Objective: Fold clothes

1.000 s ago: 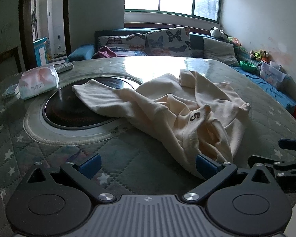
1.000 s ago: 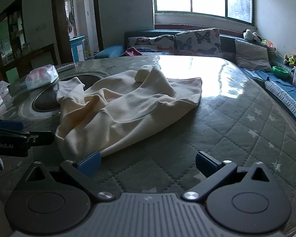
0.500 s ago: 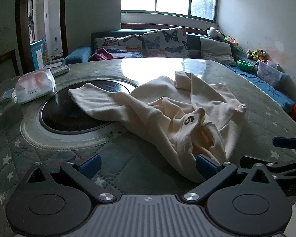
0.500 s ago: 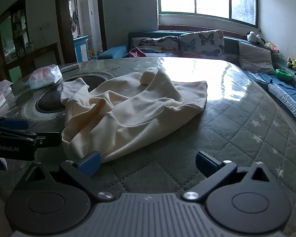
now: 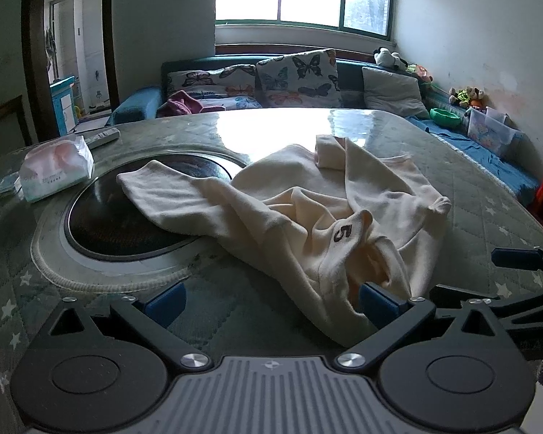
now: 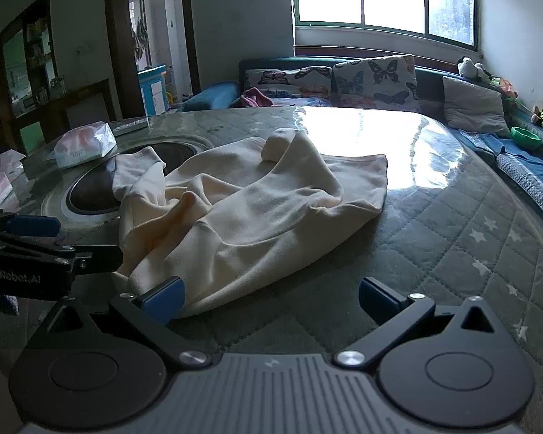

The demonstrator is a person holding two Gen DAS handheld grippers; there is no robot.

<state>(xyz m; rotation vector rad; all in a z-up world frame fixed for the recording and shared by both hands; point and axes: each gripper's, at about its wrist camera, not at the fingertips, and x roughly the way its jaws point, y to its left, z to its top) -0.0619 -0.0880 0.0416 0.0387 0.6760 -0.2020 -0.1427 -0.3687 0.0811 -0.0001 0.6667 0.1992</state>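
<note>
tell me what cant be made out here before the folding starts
- Cream sweatshirt: crumpled, so its front and its second sleeve are buried under its own folds in both views.
- Tissue pack: label print too small to read in either view.
- Left gripper: its right pad sits against the cloth's near edge; contact cannot be told.
- Right gripper: its left pad overlaps the hem; the same doubt.
- Table: near edge hidden by the gripper bodies.

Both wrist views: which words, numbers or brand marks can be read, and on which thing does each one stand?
"5": dark number on the cream sweatshirt, on a raised fold near its front.
"SenRobot.AI": pale letters on the black body of the left tongs, seen in the right wrist view; slightly blurred, so the first letters are not certain.
Tissue pack: it has a printed line, too small to read.
Nothing else is legible.
</note>
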